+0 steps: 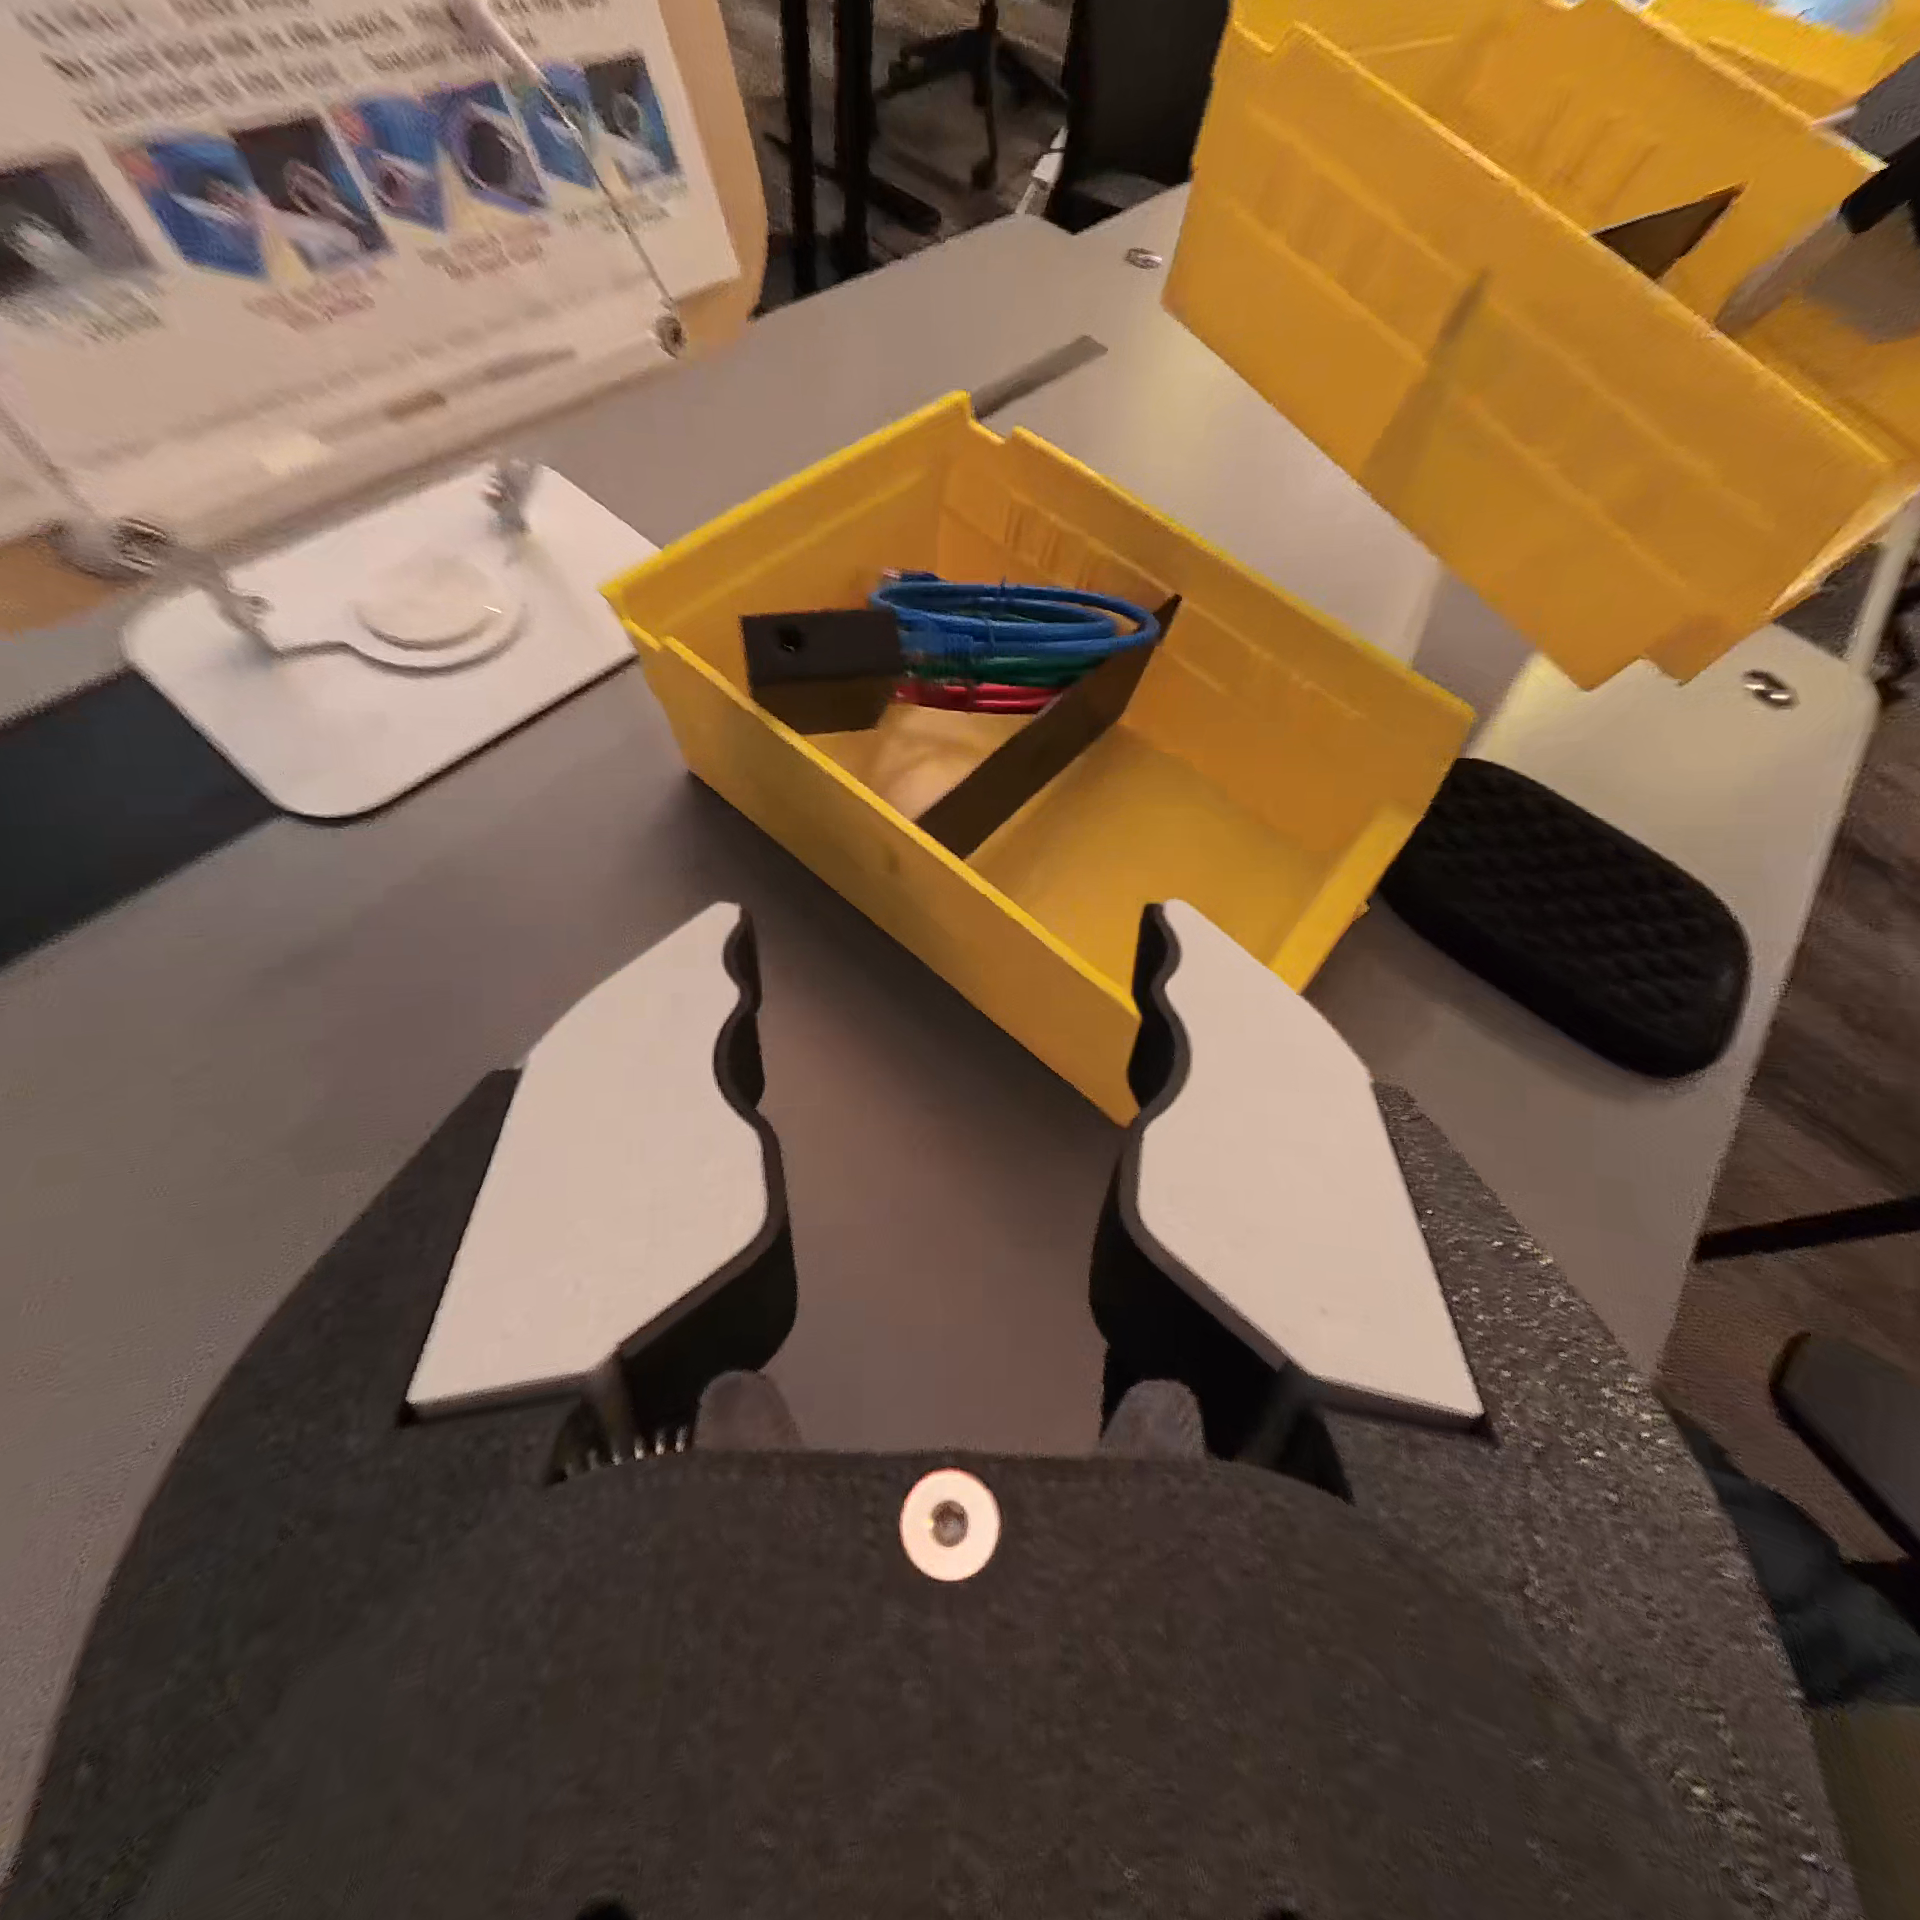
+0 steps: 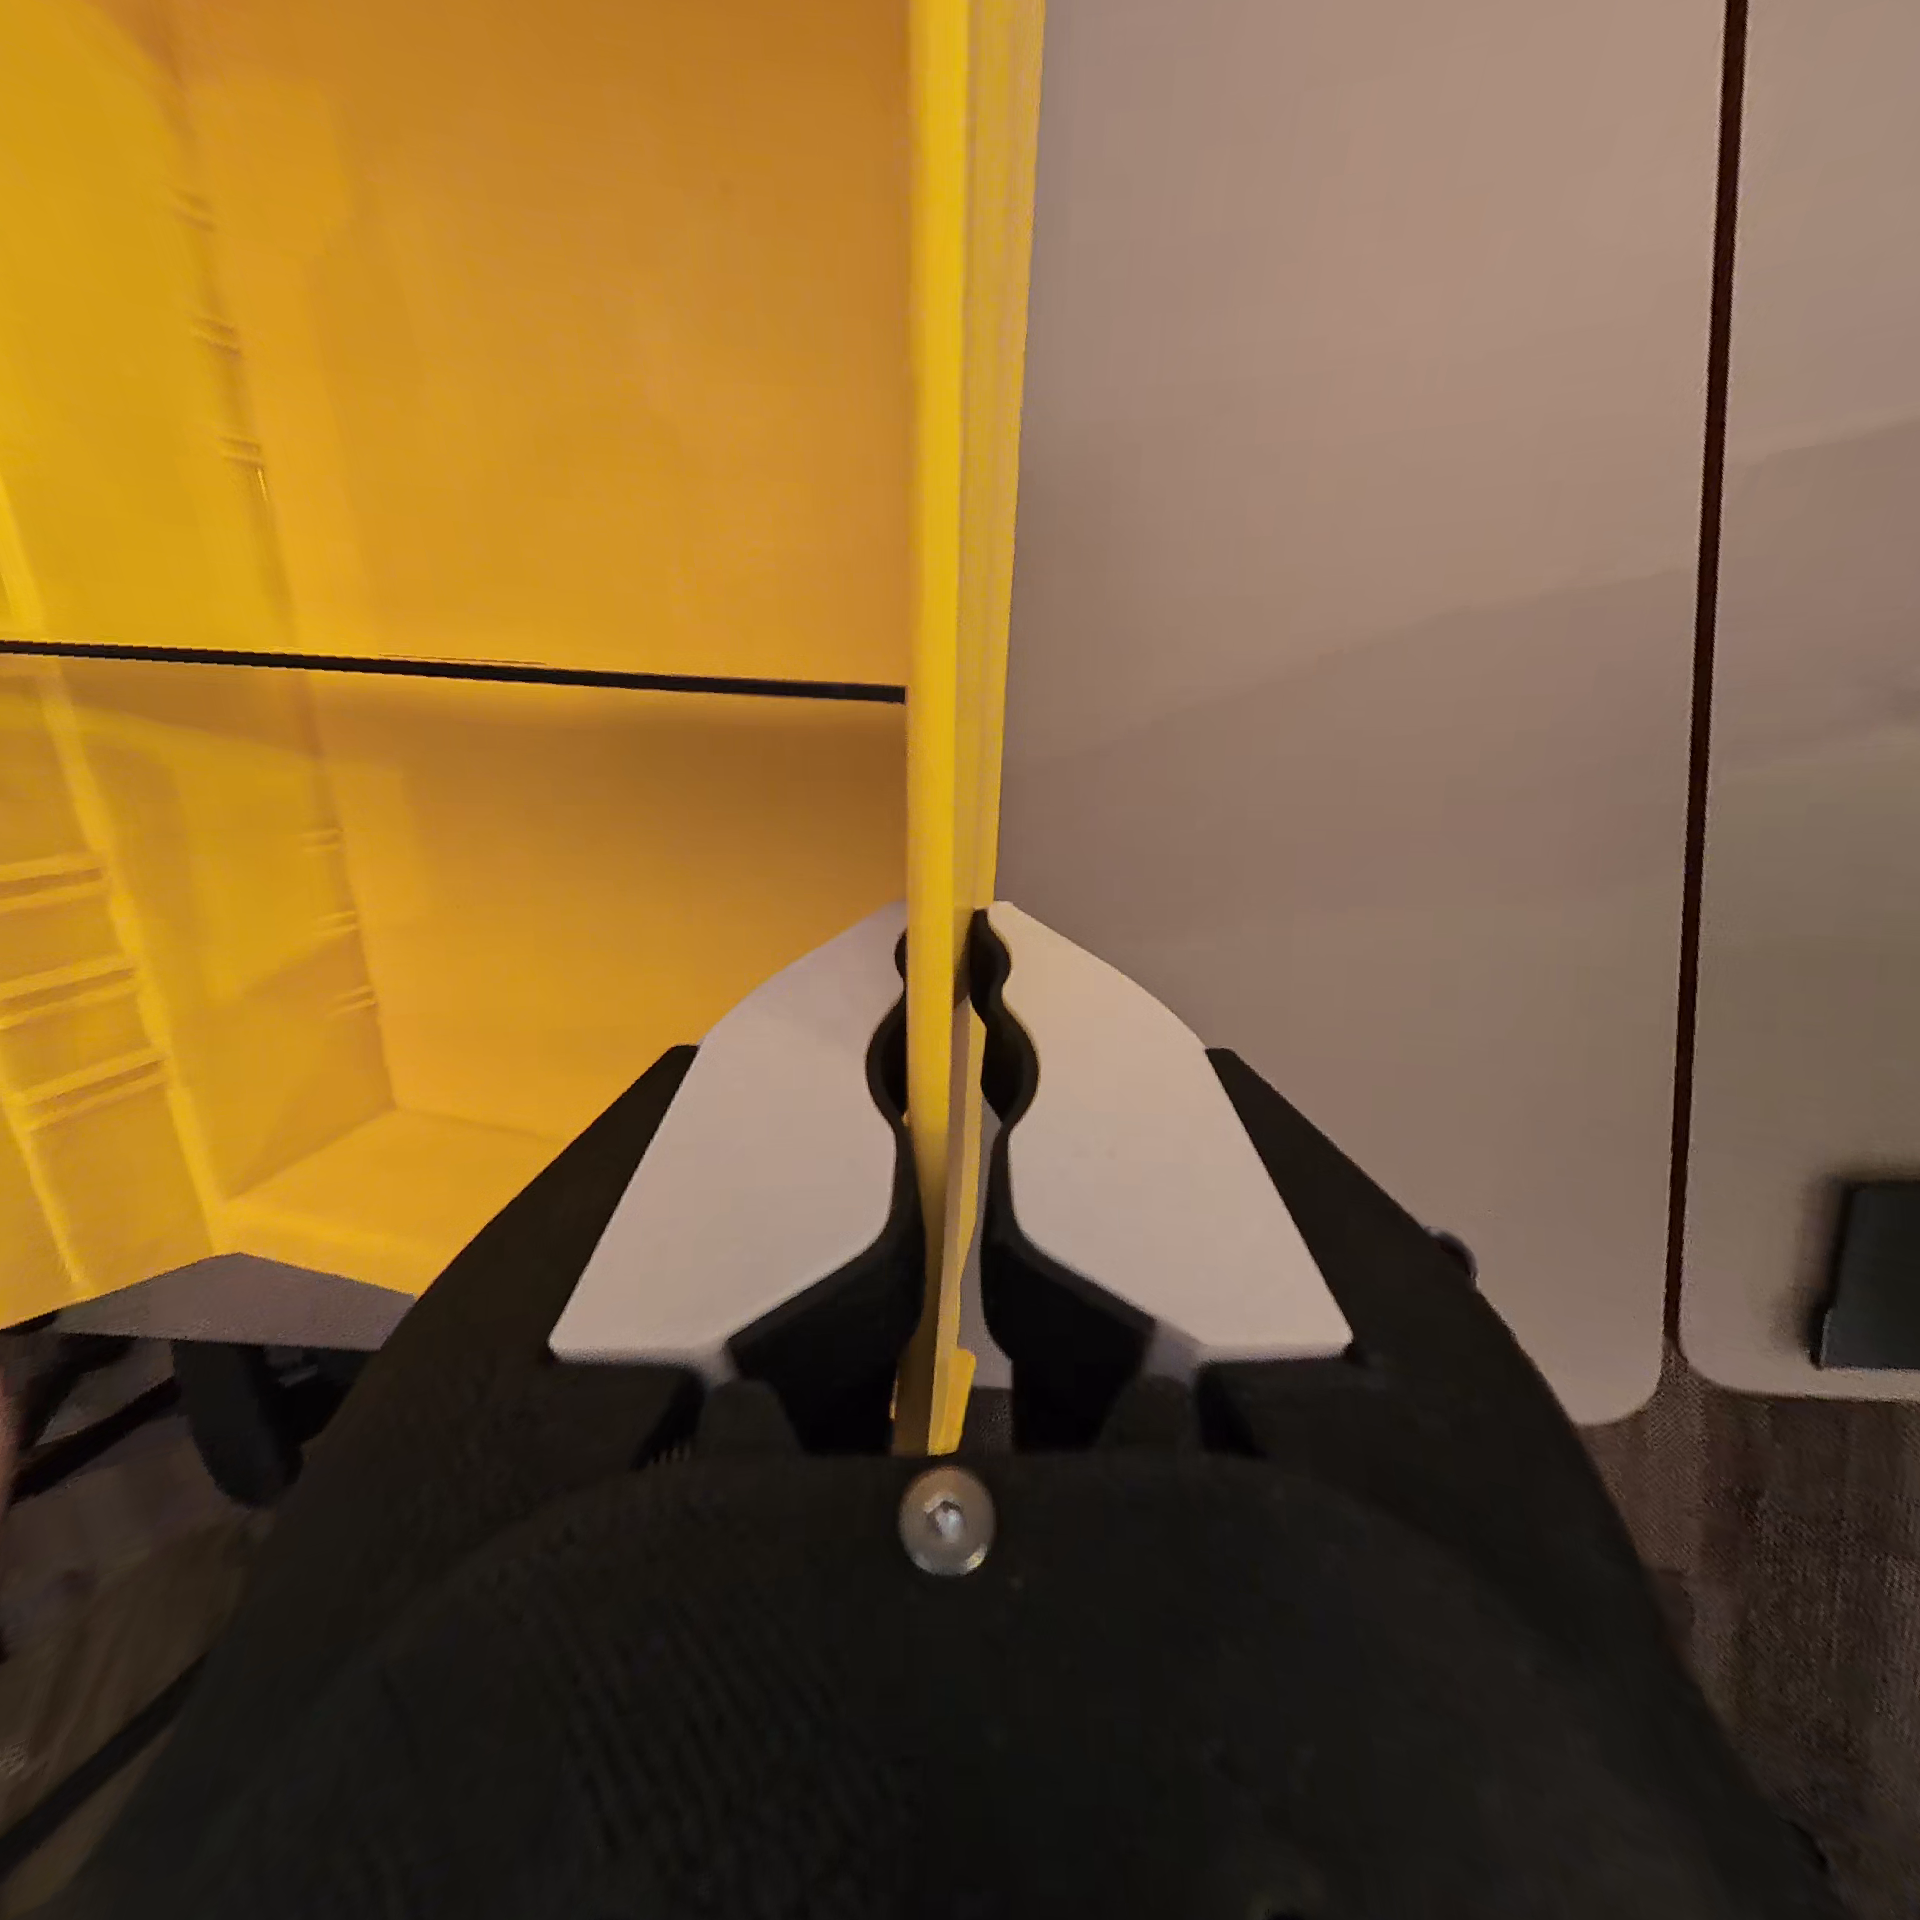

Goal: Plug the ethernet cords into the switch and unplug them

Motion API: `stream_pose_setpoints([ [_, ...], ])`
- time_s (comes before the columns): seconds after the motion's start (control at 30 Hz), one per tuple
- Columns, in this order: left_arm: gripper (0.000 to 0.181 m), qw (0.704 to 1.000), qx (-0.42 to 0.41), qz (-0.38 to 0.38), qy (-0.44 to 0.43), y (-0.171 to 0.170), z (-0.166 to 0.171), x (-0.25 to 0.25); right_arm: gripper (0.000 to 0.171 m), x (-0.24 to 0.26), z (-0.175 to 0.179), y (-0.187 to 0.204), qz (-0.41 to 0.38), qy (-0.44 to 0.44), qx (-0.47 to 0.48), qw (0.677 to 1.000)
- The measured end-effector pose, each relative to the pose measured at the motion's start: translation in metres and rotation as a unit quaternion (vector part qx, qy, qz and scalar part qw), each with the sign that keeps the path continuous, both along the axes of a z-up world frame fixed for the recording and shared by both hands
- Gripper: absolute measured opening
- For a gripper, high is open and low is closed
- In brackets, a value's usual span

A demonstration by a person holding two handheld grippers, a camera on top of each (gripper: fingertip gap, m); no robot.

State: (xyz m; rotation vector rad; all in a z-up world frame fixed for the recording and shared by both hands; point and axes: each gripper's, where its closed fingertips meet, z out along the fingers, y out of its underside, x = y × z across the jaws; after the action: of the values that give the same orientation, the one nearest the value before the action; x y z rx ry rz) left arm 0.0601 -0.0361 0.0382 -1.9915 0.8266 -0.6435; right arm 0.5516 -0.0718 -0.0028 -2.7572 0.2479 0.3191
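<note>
Right hand-held gripper clamps a lifted yellow bin's wall; left hand-held gripper gapes before another bin.

The yellow bin looked smooth, slightly glossy plastic — its black divider shiny. The left gripper had grainy matt black housing, the table matt grey.

Two yellow bins, each with one black divider. One switch. Three coiled cords: blue, green, red.
</note>
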Motion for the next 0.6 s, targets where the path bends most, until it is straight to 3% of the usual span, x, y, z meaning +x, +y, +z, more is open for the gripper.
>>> stream_pose_setpoints([
  [0.07, 0.066, 0.999, -0.032, -0.002, -0.016, 0.002, -0.015, 0.014, 0.007, 0.007, -0.014, 0.009, 0.007, -0.001, -0.003, 1.0],
  [0.23, 0.056, 0.996, -0.064, 0.037, 0.039, 0.021, -0.047, 0.02, 0.008, 0.021, -0.04, 0.033, 0.027, -0.018, 0.002, 0.999],
  [0.6, 0.065, 0.953, -0.288, 0.068, 0.067, 0.022, -0.098, 0.049, 0.008, 0.008, -0.096, 0.071, 0.082, 0.011, 0.011, 0.996],
])
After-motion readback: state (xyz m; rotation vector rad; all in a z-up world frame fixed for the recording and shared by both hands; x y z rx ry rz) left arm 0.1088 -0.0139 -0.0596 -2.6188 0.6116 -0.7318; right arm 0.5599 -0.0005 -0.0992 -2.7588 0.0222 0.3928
